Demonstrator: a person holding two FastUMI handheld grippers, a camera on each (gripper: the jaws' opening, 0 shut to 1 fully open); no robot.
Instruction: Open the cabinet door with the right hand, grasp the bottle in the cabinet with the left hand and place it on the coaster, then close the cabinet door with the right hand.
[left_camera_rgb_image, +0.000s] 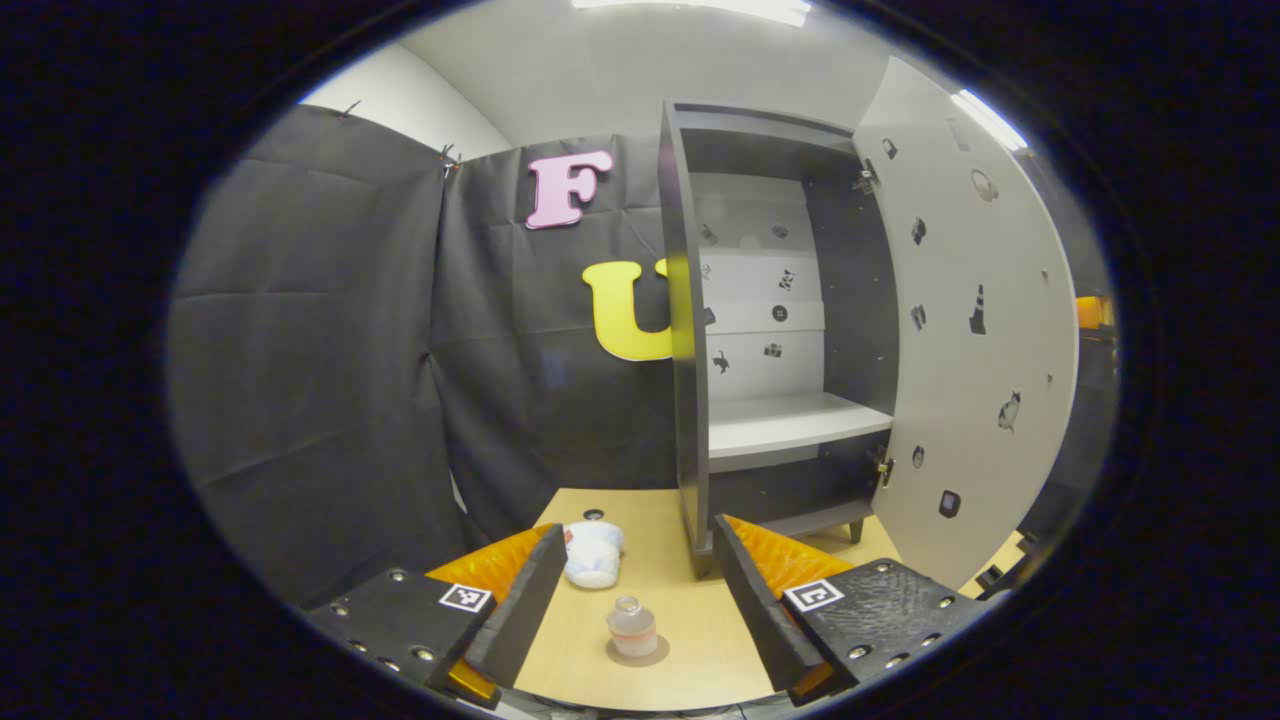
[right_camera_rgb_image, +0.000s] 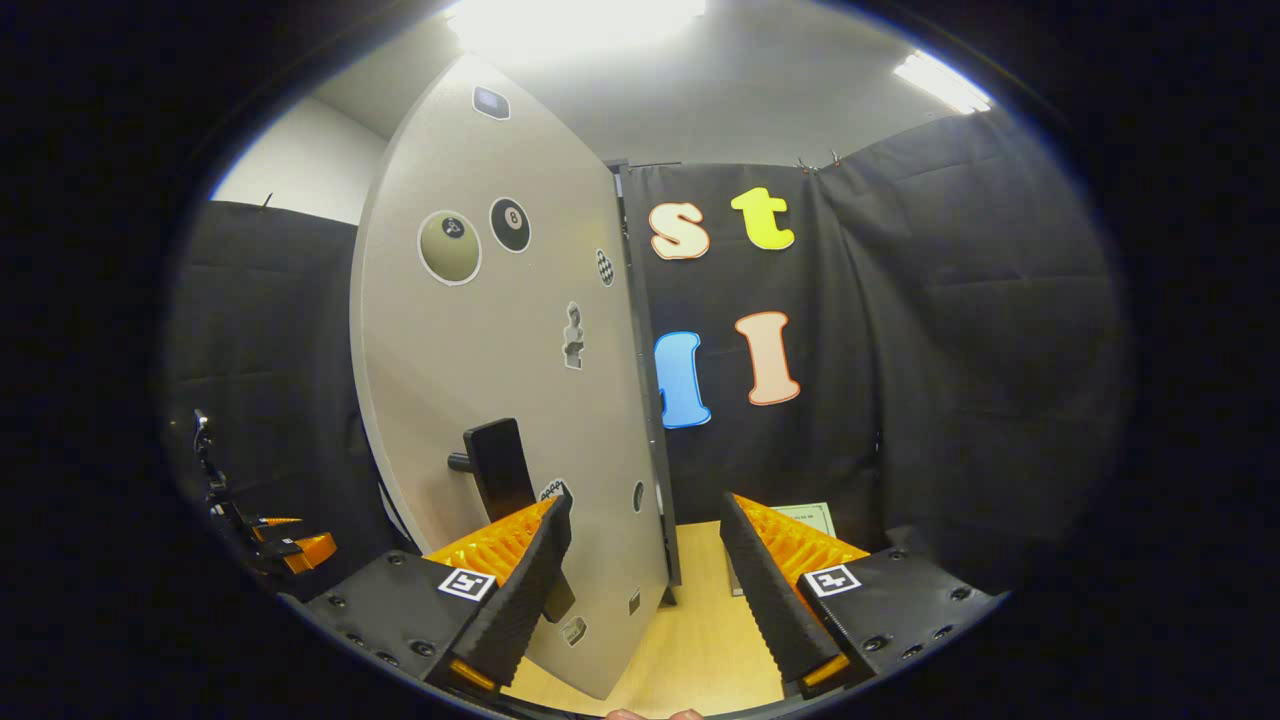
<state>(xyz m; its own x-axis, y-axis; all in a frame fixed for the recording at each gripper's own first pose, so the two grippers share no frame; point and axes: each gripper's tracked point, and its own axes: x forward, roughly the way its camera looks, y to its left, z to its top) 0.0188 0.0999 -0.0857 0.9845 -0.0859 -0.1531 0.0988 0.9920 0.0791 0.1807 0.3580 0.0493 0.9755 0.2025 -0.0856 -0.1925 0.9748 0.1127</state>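
1 bottle (left_camera_rgb_image: 632, 627), 1 coaster (left_camera_rgb_image: 637, 655), 1 cabinet (left_camera_rgb_image: 765, 330), 1 door (right_camera_rgb_image: 500, 400), 1 handle (right_camera_rgb_image: 500, 465), 1 white cloth (left_camera_rgb_image: 592, 553).

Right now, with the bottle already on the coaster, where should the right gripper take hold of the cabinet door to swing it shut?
Probably the dark handle on the cabinet door. It stands proud of the panel's outer face on a short stem, so it offers two flat sides to pinch. The right gripper is open with the door's free edge between its fingers; shift toward the outer face and come straight on, closing across the upright bar.
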